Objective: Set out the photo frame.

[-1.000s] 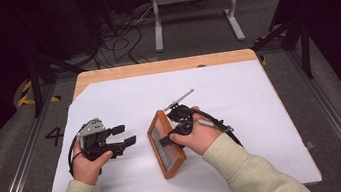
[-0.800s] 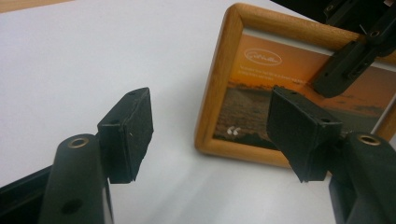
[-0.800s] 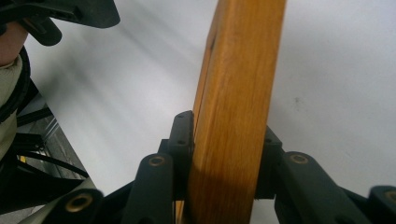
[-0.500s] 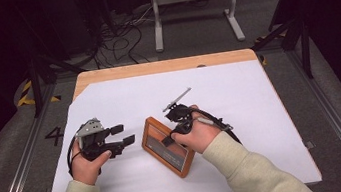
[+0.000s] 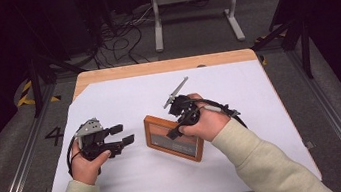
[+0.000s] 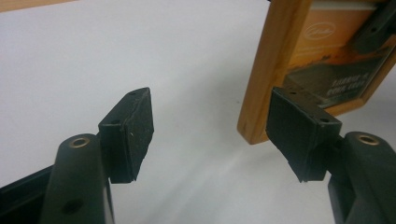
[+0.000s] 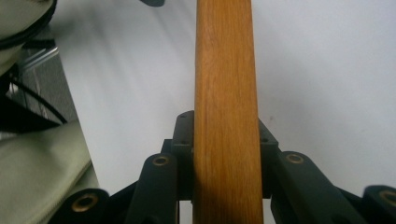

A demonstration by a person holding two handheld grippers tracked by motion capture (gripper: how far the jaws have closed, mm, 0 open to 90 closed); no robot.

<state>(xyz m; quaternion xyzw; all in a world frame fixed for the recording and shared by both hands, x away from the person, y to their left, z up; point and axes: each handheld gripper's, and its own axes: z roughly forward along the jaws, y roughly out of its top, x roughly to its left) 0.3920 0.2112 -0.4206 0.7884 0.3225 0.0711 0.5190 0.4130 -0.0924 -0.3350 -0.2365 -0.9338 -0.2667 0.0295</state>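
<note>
Evidently the wooden picture frame (image 5: 174,138) is a stiff, fairly light thing with a glazed front that could crack or smear, so its thick wooden edge is the sound place to take hold. It sits near the middle of the white table cover (image 5: 259,93), tilted up at its right side. The right gripper (image 5: 178,125) has just been closing and now pinches the frame's edge between both pads. To the left, well apart from the frame, the left gripper (image 5: 122,135) hangs with jaws spread wide and nothing between them.
</note>
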